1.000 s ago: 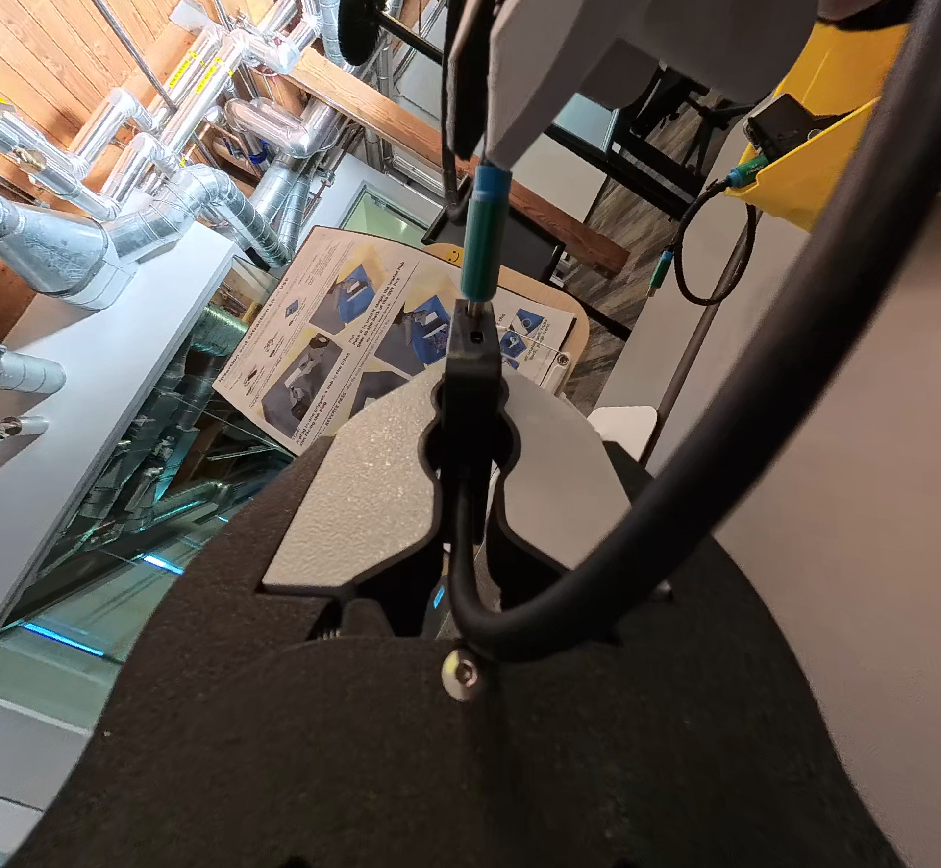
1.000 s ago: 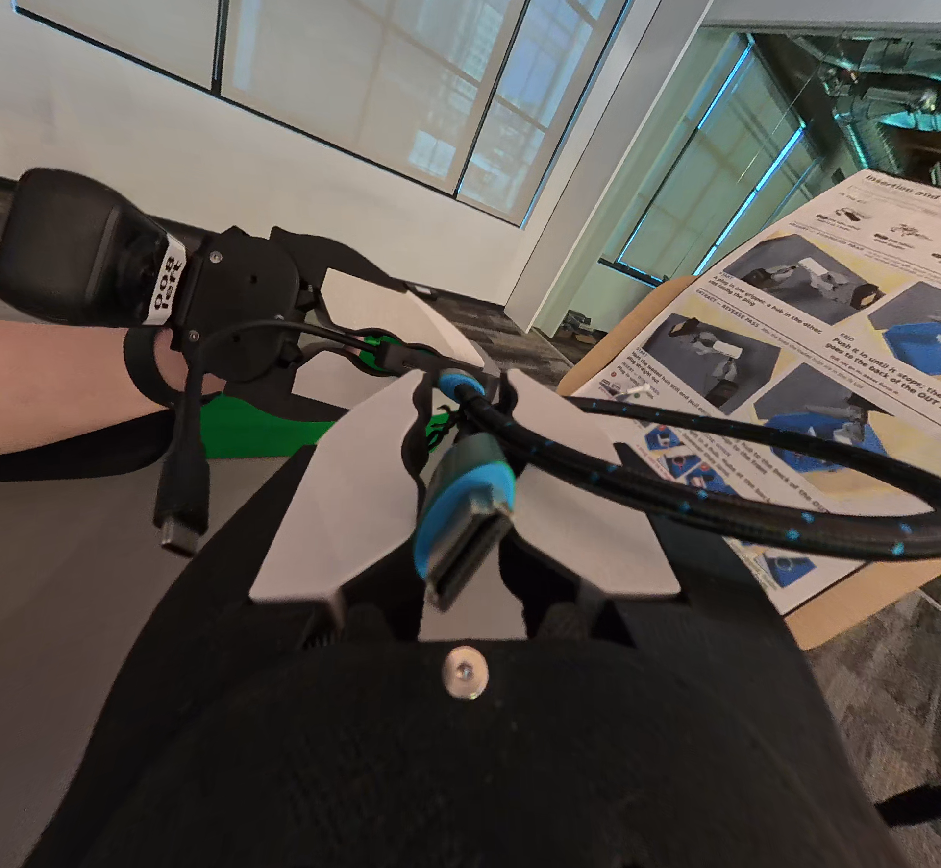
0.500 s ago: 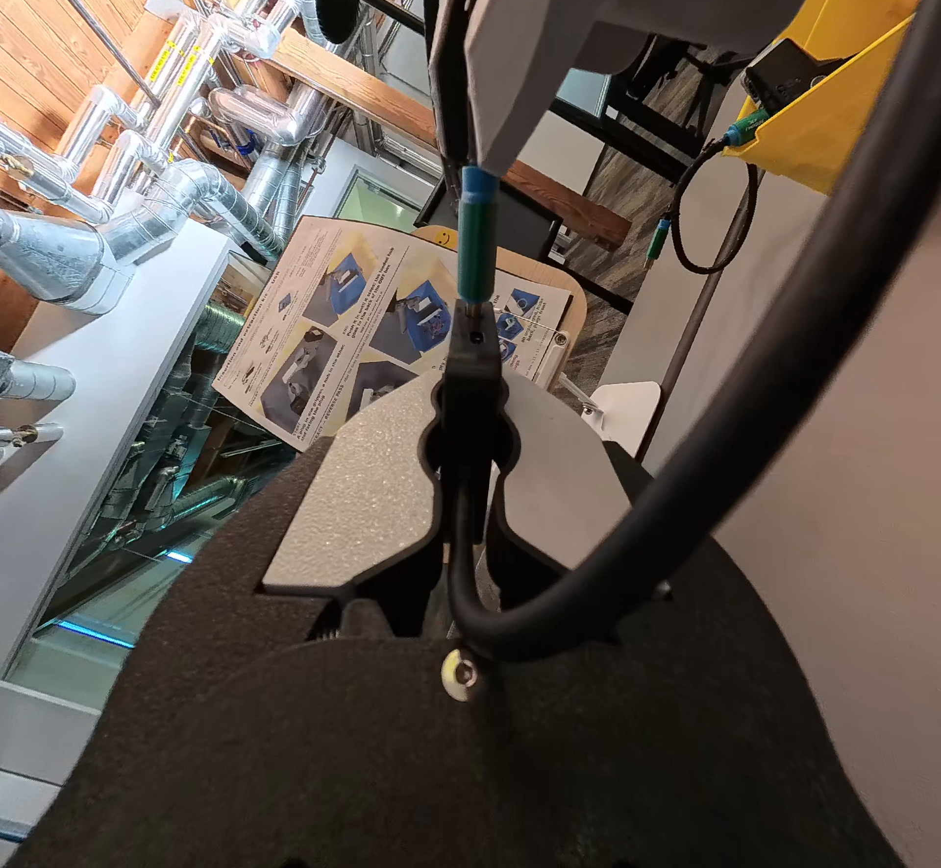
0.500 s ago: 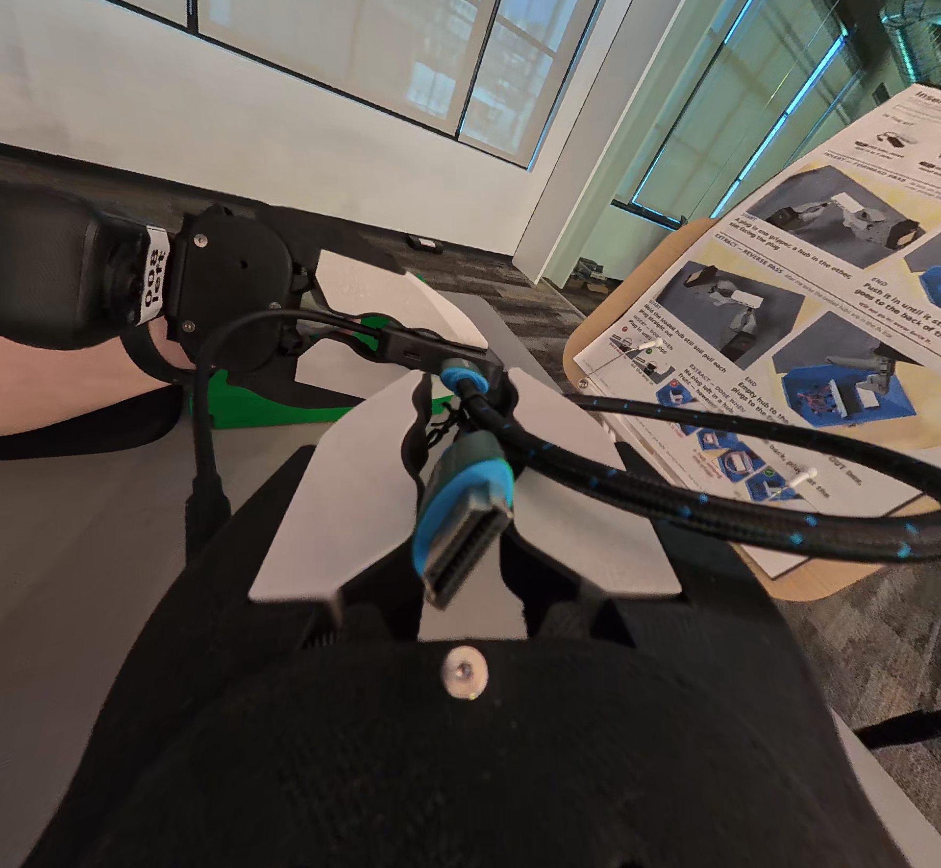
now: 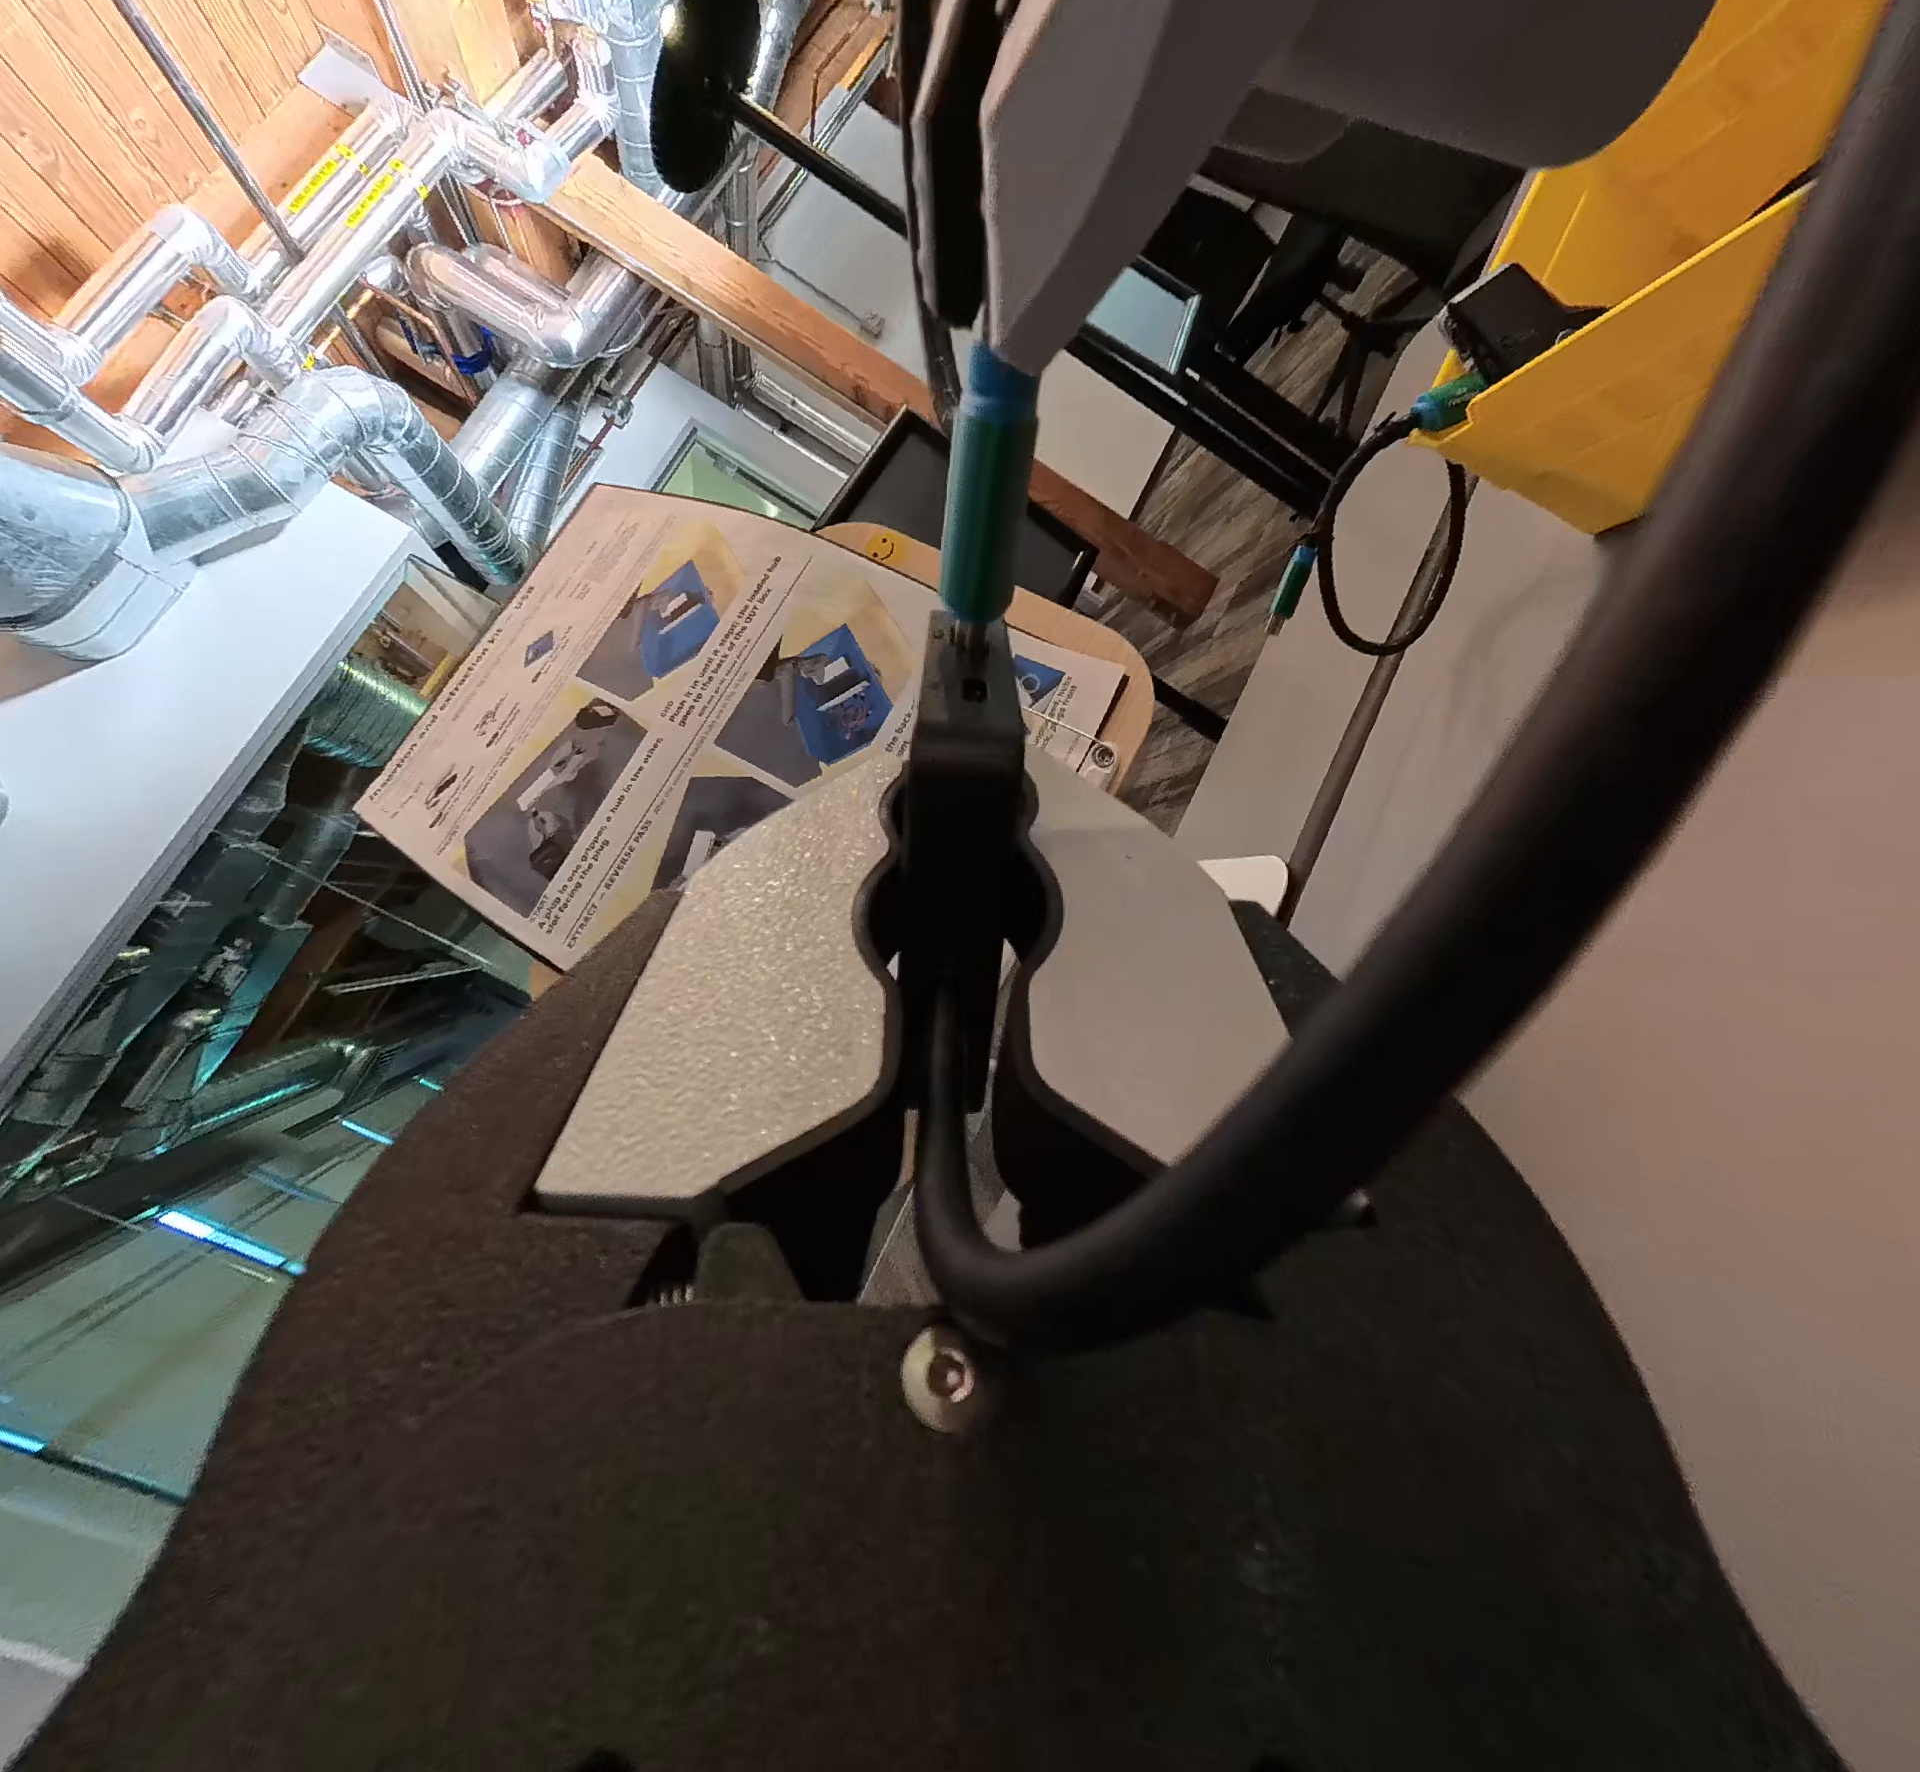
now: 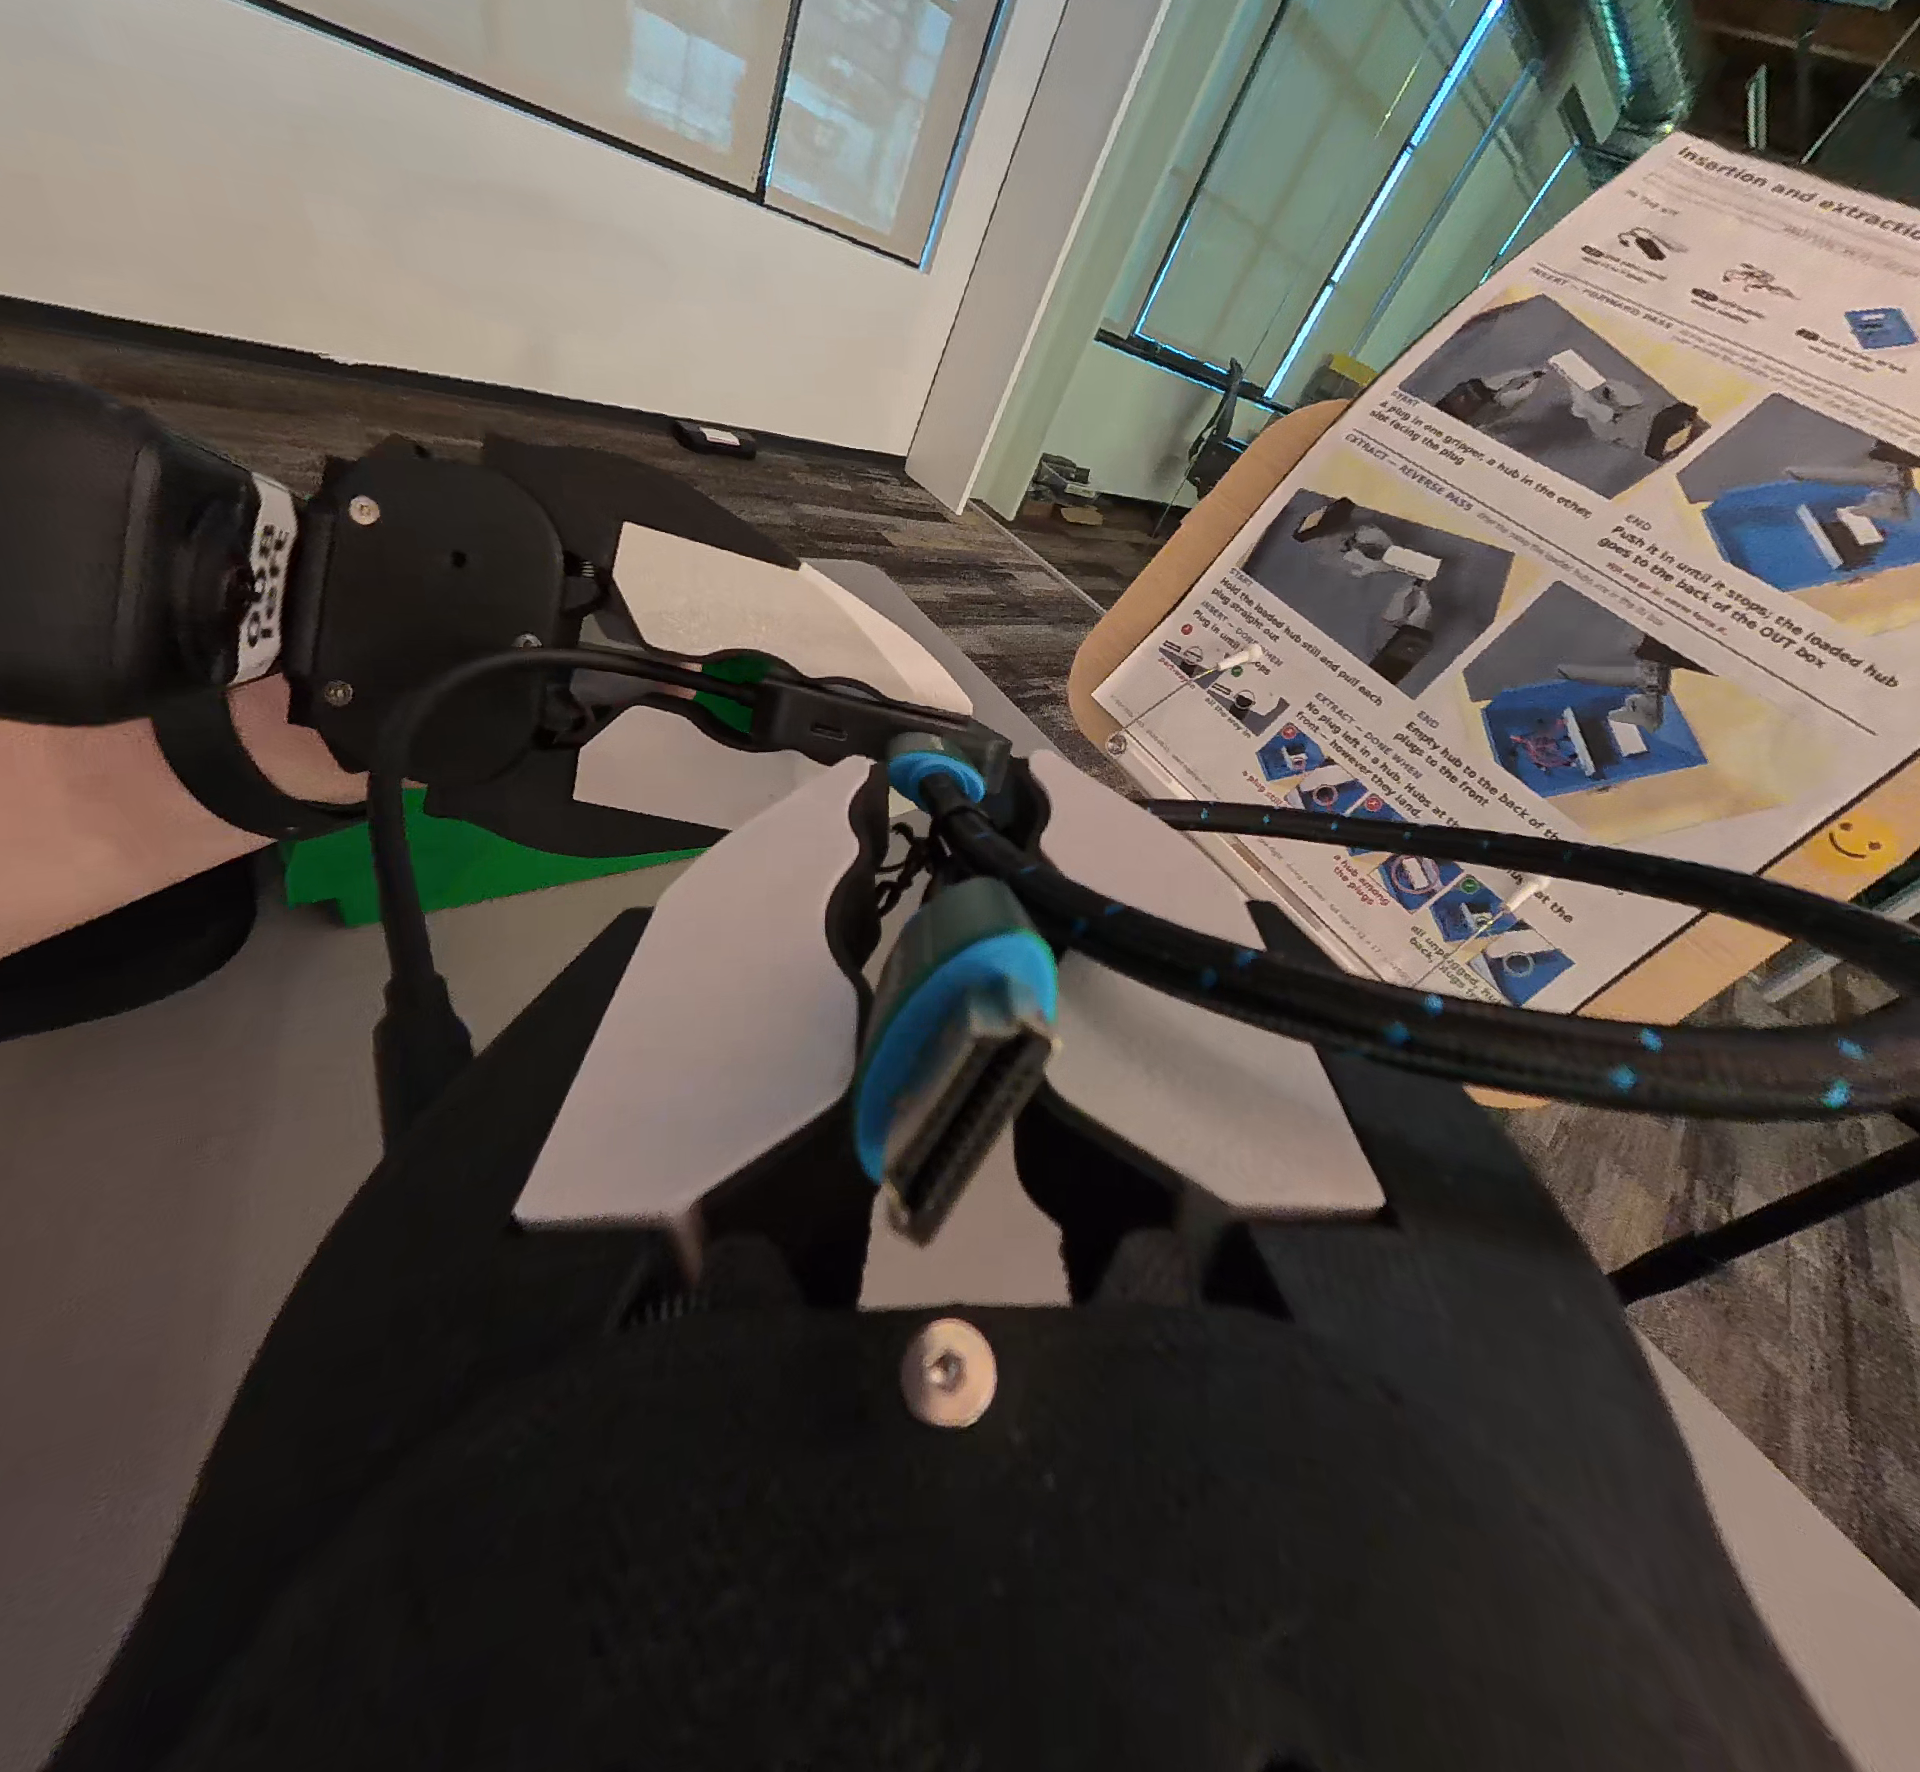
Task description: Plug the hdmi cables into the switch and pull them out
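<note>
Black switch: a slim dark body (image 5: 961, 746) clamped between the pale pads of the left gripper (image 5: 956, 875), its free end pointing away from the camera toward the other tool.
Left gripper: closed tight on the switch; a smooth black lead (image 5: 1434, 943) runs back from the switch's rear and loops off to the right.
Right gripper: seen from its own camera (image 6: 940, 823), its pads are closed on the braided cable just behind a blue-collared plug; in the left wrist view it hangs above (image 5: 997, 309).
Plug at the switch: green-and-blue shell (image 5: 982, 486), its metal tip meeting the switch's end port; how deep it sits cannot be told.
Braided cable: black with blue flecks (image 6: 1455, 1026), sweeping right and curling back.
Spare plug: the cable's other blue-rimmed end (image 6: 961, 1057) hangs loose over the right gripper's pads, contacts facing the camera.
Table: grey top (image 6: 156, 1151) under both tools.
Green block: on the table behind the left gripper (image 6: 499, 860).
Instruction sheet: a printed page on a wooden board (image 6: 1558, 642), standing tilted just beyond the tools.
Yellow bin: at the far right of the left wrist view (image 5: 1621, 392), a black device and a green-tipped cable at its edge.
</note>
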